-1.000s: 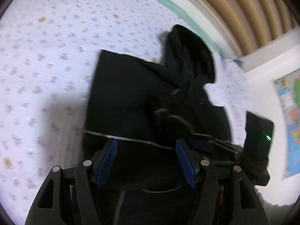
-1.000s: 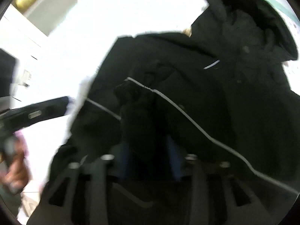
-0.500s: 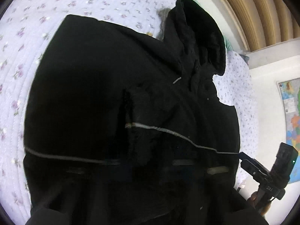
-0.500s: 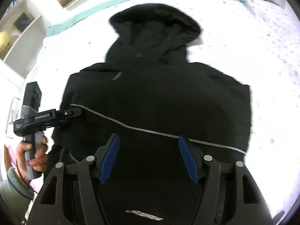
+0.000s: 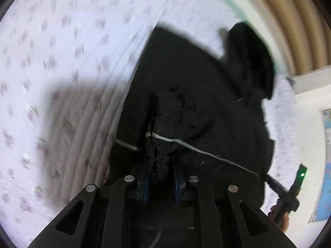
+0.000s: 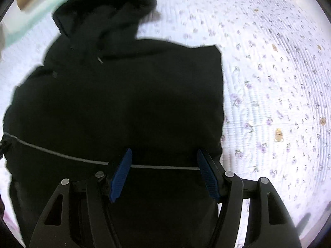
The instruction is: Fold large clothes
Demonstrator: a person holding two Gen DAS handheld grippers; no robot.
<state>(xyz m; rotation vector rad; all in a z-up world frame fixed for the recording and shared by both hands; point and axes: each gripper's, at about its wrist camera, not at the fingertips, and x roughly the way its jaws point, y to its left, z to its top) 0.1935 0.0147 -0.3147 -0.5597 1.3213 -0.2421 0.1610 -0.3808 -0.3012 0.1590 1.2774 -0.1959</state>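
Note:
A large black hooded jacket [image 6: 128, 95] with a thin grey stripe lies spread on the bed, hood toward the far side; it also shows in the left wrist view [image 5: 217, 107]. My left gripper [image 5: 161, 177] is shut on a bunched fold of the jacket's fabric near its lower left edge. My right gripper [image 6: 163, 169] is open and empty, hovering over the jacket's lower part by the stripe. The right gripper also appears at the right edge of the left wrist view [image 5: 289, 190].
The bed is covered with a white quilt with small purple flowers [image 6: 279, 82], also seen in the left wrist view [image 5: 62, 62]. A ribbed wooden headboard [image 5: 289, 20] and a wall map [image 5: 328, 165] lie beyond the bed.
My left gripper has closed on a fold of the jacket and lifted back, blurring its view. My right gripper let go earlier and now hovers open, shifted toward the jacket's right side.

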